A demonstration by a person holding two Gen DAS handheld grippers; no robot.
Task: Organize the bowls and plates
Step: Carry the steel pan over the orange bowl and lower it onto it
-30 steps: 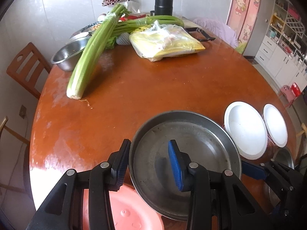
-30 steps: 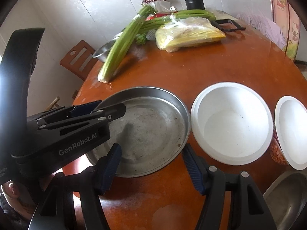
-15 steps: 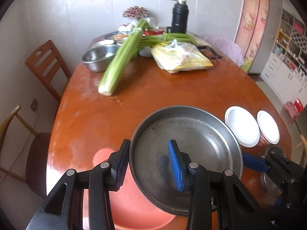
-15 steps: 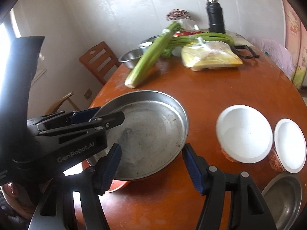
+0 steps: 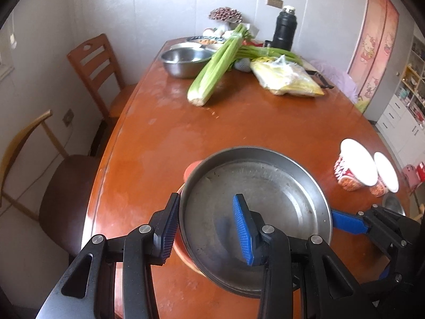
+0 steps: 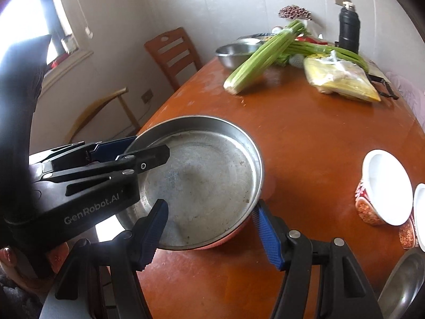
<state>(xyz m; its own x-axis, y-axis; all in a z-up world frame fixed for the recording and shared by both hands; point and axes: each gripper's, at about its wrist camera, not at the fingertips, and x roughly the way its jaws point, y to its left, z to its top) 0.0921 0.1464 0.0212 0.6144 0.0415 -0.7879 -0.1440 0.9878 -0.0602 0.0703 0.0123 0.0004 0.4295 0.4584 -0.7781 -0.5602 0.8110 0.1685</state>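
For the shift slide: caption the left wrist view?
Both grippers grip the steel pan by its rim above a red-orange plate.

Silver steel plate point(image 5: 265, 186), red-patterned white bowls point(image 5: 353, 170), orange-brown table point(image 5: 212, 127), green celery point(image 5: 215, 66)

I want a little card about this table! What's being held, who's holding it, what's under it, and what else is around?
Held: big round steel pan
Left gripper: clamped on the pan's left rim
Right gripper: gripping the opposite rim
Under pan: pink plastic plate, mostly hidden
Nearby: two white bowls with red patterned sides
Far end: green celery bunch, shiny steel bowl, black flask
Surface: glossy brown table
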